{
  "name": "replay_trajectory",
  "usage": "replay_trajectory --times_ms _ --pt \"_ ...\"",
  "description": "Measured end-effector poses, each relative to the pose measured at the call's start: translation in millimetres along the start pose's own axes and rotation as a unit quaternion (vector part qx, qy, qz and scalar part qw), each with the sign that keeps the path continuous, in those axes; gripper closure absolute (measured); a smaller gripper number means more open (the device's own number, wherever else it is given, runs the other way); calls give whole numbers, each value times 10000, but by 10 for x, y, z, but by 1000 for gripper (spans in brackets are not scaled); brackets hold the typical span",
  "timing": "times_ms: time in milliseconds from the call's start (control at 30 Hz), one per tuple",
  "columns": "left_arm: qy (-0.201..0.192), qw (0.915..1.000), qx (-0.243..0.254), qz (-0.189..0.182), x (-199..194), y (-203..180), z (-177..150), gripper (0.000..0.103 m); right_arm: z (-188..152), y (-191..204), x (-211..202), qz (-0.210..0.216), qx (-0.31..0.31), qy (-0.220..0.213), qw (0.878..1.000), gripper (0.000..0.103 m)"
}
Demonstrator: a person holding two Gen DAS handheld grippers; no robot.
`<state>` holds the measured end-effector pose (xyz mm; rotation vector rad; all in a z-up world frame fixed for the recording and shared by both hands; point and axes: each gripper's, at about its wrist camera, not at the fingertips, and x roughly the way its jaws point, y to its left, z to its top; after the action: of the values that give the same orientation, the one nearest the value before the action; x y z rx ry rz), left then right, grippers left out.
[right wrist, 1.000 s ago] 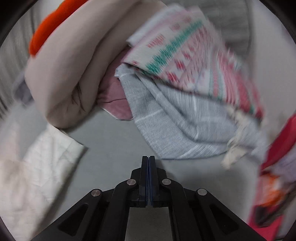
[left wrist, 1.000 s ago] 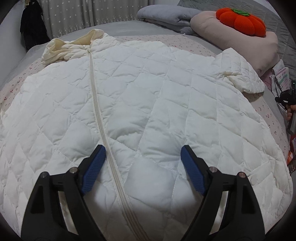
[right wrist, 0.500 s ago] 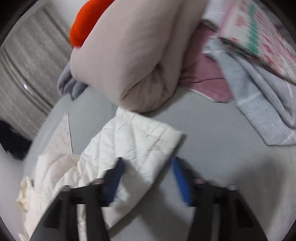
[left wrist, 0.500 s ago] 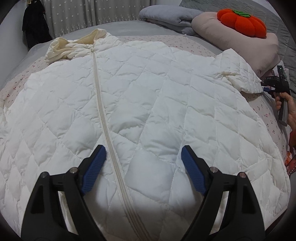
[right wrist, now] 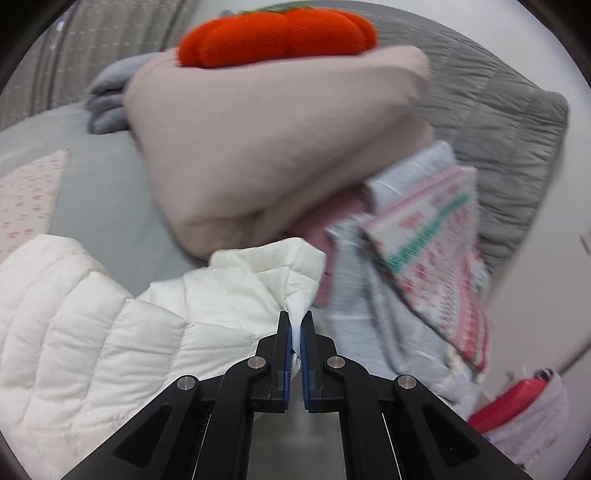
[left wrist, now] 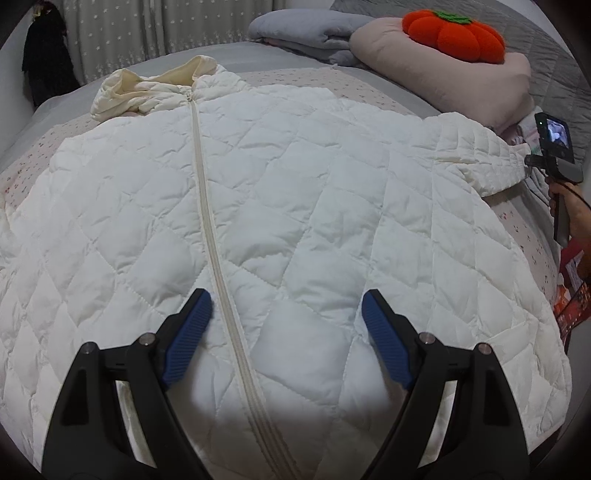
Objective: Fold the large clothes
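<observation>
White quilted jacket (left wrist: 295,206) spread front-up across the bed (left wrist: 258,62), filling most of the left wrist frame, zipper (left wrist: 210,229) running from the collar at upper left down to the bottom centre. Cream hood (left wrist: 147,88) bunched at the top of the zipper. Left hand-held gripper (left wrist: 284,321) low in the frame above the jacket's lower front, blue pads (left wrist: 188,336) spread wide apart, holding nothing, zipper passing between them.

At the right edge of the same frame, right hand-held gripper (left wrist: 532,160) at the tip of the jacket's sleeve cuff (left wrist: 491,162). In the right wrist frame, right hand-held gripper (right wrist: 295,325) at lower centre, blue pads drawn nearly together and clamped on a pinch of the white cuff (right wrist: 280,273), sleeve trailing off to the lower left.

Beyond the cuff, beige folded blanket (right wrist: 266,147) with an orange pumpkin cushion (right wrist: 277,35) on top. Grey folded blanket (left wrist: 306,29) at upper centre of the left wrist frame. Pink-and-green patterned cloth (right wrist: 432,254) and pale grey cloth (right wrist: 369,310) piled at right, somewhat blurred.
</observation>
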<state>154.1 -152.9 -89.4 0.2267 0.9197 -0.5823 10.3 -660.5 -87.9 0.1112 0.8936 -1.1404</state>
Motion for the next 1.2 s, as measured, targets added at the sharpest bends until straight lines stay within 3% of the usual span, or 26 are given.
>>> replay_trajectory --times_ms 67,100,167,233,267,300,433,467,533,667,800,900,1000,1133,1200 --pt "37 9995 271 133 41 -129 -15 19 -138 -96 326 124 66 795 9967 98" --pt "44 9993 333 179 47 -158 -17 19 -204 -126 395 223 89 903 9956 98" --pt "62 9994 303 149 27 -131 -6 19 -231 -151 334 77 -19 725 9973 90" --pt "110 9997 207 53 -55 -48 9 19 -210 -154 231 -183 -149 673 9975 67" --pt "126 9998 140 15 -108 -5 20 19 -183 -175 144 -132 -134 596 9980 65" --pt "119 9999 55 -12 -176 48 37 19 -144 -205 32 17 -80 496 9987 63" --pt "-36 9996 -266 111 -470 408 69 19 -23 -195 -546 722 48 32 9974 36" --pt "-50 9992 -349 191 -524 525 76 19 -18 -173 -680 987 32 -39 9951 34" --pt "-63 9974 -596 398 -623 852 80 19 63 -18 -949 1563 -73 -58 9877 27" --pt "-82 9865 -1301 987 -785 1668 -11 19 48 443 -1432 2839 -289 132 9583 24" --pt "-118 9619 -2282 1502 -930 2594 -204 19 -126 1046 -1854 3418 -829 185 9359 24" --pt "-325 9258 -3021 2250 -1006 3376 -391 19 -275 1476 -2114 3728 -1242 216 9193 24" --pt "-401 8938 -3404 2891 -997 4031 -521 19 -406 1837 -2291 3864 -1589 251 9082 24" --pt "-281 8595 -4066 3084 -834 4797 -706 19 -559 2178 -2381 3905 -1998 265 8983 24" --pt "-293 8490 -4268 3103 -742 5051 -756 19 -624 2319 -2437 3952 -2189 292 8916 24"
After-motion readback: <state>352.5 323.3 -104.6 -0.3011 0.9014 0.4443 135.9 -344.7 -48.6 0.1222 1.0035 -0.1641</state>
